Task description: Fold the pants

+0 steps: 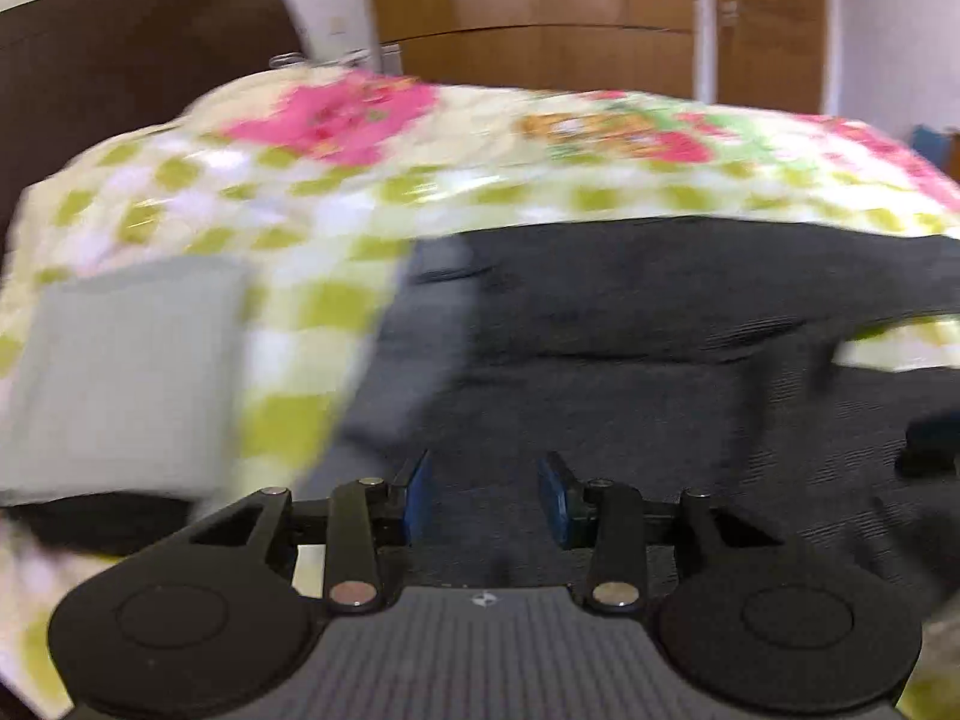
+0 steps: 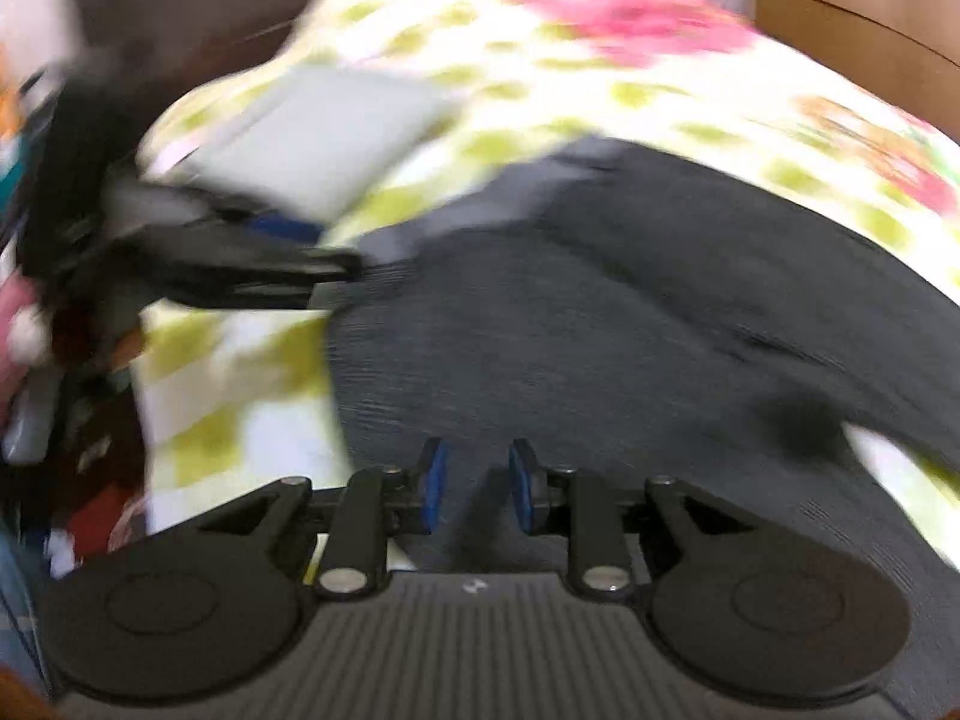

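Each camera sits just behind its own blue-padded fingers, looking steeply down, close above the dark pants (image 1: 600,330). Both views share the checked bedspread (image 2: 540,90) and a grey folded cloth (image 1: 120,372) ahead-left of the fingers.

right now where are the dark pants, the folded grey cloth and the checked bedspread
dark pants (image 1: 630,372), left wrist view, on the flat middle of the fabric
folded grey cloth (image 1: 126,372), left wrist view, on its top face
checked bedspread (image 2: 540,78), right wrist view, on a bare patch beyond the pants

Matt ribbed dark cloth pants (image 1: 630,420) on glossy-looking printed bedspread (image 1: 252,192); smooth wooden wardrobe (image 1: 540,0).
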Action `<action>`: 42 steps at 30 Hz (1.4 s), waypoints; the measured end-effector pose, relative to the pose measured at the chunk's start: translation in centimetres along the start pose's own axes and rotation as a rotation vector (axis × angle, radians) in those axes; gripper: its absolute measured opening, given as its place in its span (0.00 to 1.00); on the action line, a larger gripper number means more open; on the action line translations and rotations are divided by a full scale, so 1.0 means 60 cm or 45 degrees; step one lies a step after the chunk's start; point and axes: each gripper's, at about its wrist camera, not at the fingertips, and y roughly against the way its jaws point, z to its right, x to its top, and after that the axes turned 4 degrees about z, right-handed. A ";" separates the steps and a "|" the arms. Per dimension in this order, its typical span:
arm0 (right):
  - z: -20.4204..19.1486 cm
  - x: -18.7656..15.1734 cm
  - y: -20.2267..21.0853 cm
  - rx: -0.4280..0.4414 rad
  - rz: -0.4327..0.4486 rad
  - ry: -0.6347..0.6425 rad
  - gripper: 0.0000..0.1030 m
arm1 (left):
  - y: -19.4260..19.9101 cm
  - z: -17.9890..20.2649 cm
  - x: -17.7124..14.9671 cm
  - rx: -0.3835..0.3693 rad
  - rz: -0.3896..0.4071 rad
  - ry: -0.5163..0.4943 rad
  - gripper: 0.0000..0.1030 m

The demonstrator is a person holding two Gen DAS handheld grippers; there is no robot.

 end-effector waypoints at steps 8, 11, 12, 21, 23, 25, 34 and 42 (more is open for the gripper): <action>0.271 -0.134 0.210 -0.567 0.048 -0.519 0.29 | -0.043 0.276 0.028 -0.436 -0.045 -0.193 0.50; 0.353 -0.211 0.291 -0.765 0.070 -0.720 0.31 | -0.051 0.371 0.033 -0.542 -0.058 -0.287 0.51; 0.376 -0.238 0.317 -0.808 0.082 -0.794 0.31 | -0.053 0.396 0.034 -0.558 -0.062 -0.312 0.51; 0.516 -0.418 0.436 -0.842 0.358 -1.408 0.40 | -0.069 0.530 0.033 -0.610 -0.130 -0.436 0.52; 0.536 -0.428 0.438 -0.814 0.432 -1.459 0.40 | -0.068 0.542 0.029 -0.601 -0.126 -0.456 0.52; 0.554 -0.428 0.430 -0.807 0.479 -1.466 0.42 | -0.073 0.549 0.030 -0.592 -0.132 -0.461 0.52; 0.580 -0.435 0.466 -0.730 0.660 -1.493 0.04 | -0.044 0.577 0.039 -0.664 -0.070 -0.449 0.56; 0.578 -0.470 0.516 -0.967 0.501 -1.423 0.06 | -0.044 0.580 0.006 -0.707 -0.104 -0.465 0.60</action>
